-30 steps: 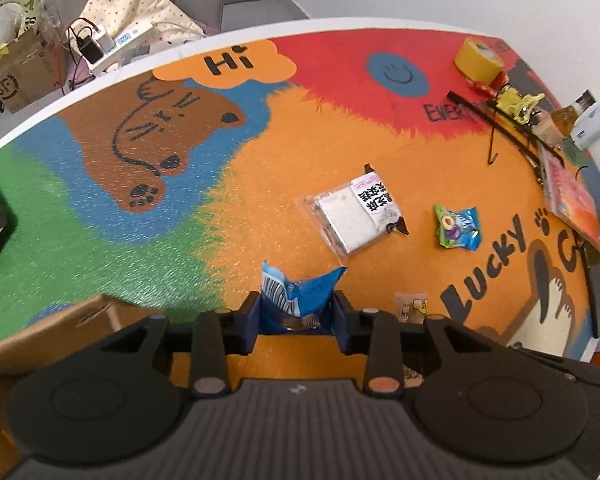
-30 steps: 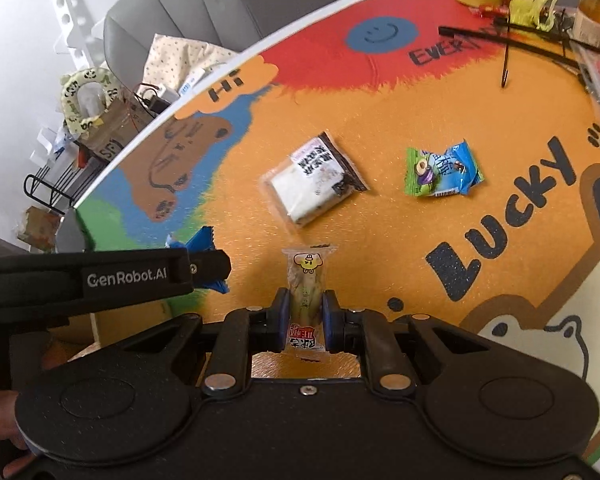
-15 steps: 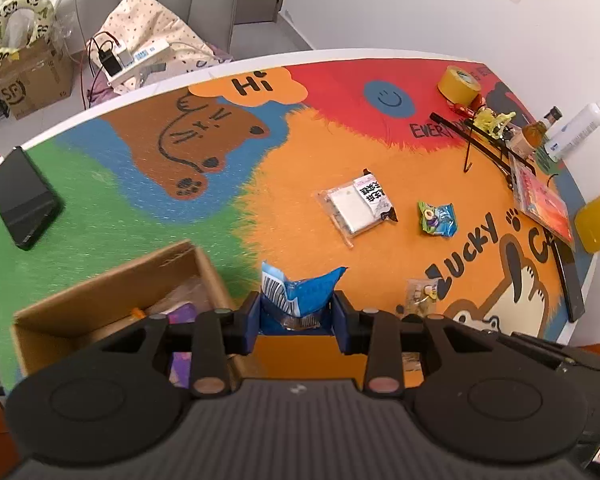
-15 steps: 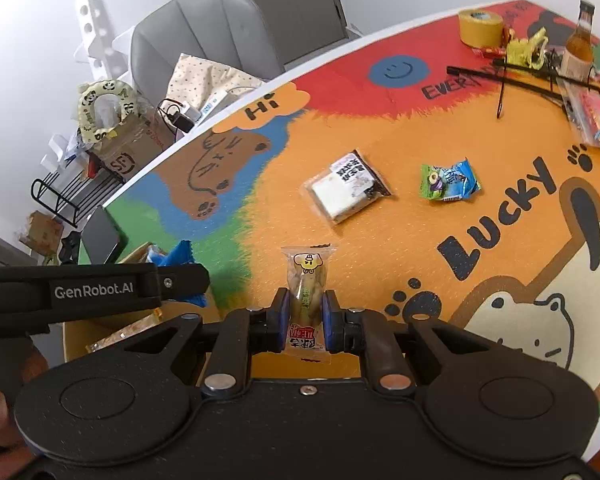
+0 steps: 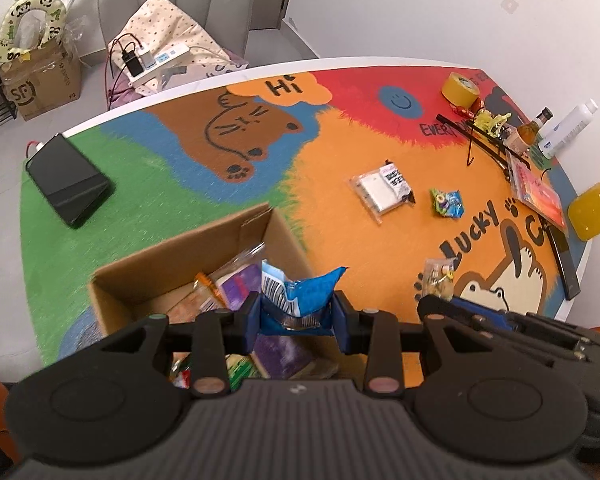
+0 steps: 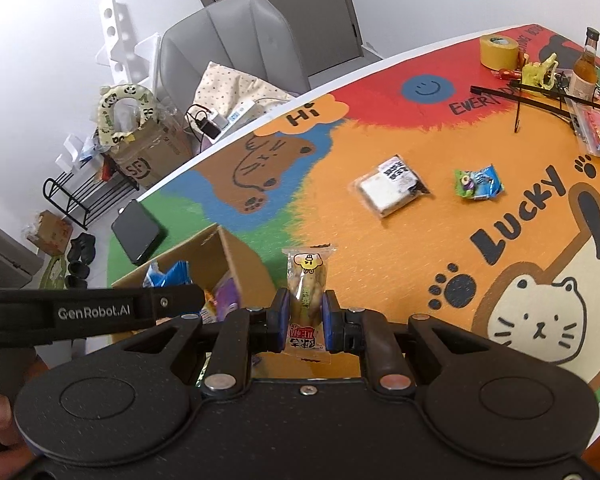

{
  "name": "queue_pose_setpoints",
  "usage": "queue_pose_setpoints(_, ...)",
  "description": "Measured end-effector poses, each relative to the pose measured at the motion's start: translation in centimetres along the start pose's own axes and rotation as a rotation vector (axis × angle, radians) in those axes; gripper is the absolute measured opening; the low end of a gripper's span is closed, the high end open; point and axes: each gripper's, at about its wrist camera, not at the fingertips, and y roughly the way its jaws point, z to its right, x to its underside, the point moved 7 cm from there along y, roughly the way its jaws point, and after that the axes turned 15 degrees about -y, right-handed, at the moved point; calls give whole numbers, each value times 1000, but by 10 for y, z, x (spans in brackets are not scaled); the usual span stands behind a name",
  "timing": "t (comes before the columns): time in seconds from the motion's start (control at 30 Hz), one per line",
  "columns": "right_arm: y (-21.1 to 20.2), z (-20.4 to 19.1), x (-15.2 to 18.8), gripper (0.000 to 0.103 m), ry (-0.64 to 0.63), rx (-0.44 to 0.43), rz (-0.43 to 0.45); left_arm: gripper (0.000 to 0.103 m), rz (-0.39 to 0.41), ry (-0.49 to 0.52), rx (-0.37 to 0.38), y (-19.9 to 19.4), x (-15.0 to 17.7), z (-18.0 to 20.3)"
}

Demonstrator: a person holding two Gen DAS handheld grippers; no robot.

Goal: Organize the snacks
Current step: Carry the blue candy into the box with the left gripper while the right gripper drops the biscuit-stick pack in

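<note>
My left gripper is shut on a blue snack bag and hangs over the open cardboard box, which holds several snack packets. My right gripper is shut on a clear packet of peanuts with a yellow cartoon label, held above the orange mat just right of the box. The same peanut packet shows at the right of the left wrist view. On the mat lie a white and black packet and a small green and blue packet.
A black phone lies on the green part of the mat, left of the box. At the far right edge stand a yellow tape roll, a black hanger, bottles, a booklet and an orange juice bottle. A grey chair stands beyond the table.
Both grippers have risen and drawn back toward the left with their packets. The cardboard box has come into full view under the left gripper. The loose packets look smaller and farther away.
</note>
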Motion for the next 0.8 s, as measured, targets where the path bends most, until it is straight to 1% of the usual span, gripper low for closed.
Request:
queue_pose_setpoints(0.4,-5,-40,6,15,-15,2,11,38,-63,-6,9,-12,23,-42)
queue_pose_setpoints(0.5,-5,-48,7,15,-9,7,12,42,-97,-11,-17,-10,28,-54)
queue_pose_setpoints(0.53,-5,-50,7,15,-9,9,14,43,-100,-18,-15,-11,29,-59)
queue_pose_setpoints(0.67,-7,-58,8,15,-4,22,20,48,-85,-34,-4,-19,28,-74)
queue_pose_setpoints(0.8,-9,-65,6,15,-7,32,27,50,-73,-44,10,-27,24,-84)
